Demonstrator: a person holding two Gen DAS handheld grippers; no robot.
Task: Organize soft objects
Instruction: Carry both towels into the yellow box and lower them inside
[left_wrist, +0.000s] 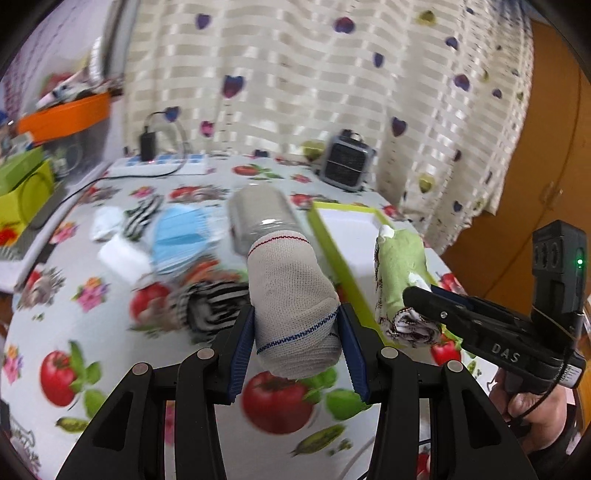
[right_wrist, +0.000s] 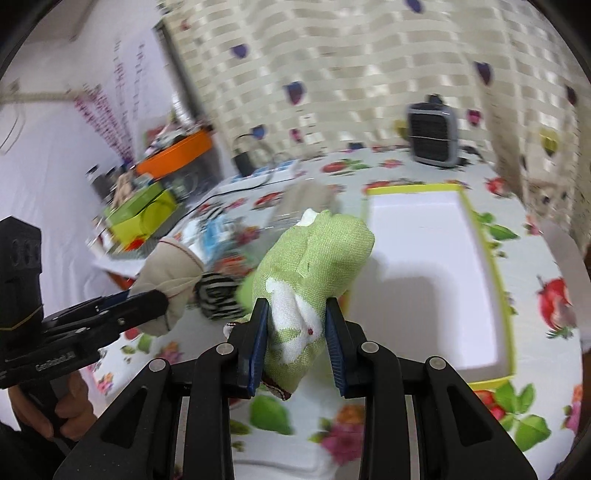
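Striped black-and-white soft item (left_wrist: 210, 306) partly hidden behind rolled beige knit sock (left_wrist: 291, 306), motion-blurred. Orange plastic bin (right_wrist: 177, 153) contents too blurred to ID. Person's hand (left_wrist: 532, 402) cut off at the frame edge.

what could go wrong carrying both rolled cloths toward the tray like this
The left gripper pinches only the near end of the beige sock roll, so it could slip or unroll. The green cloth roll in the right gripper rides close beside it; they could collide above the green-rimmed tray.
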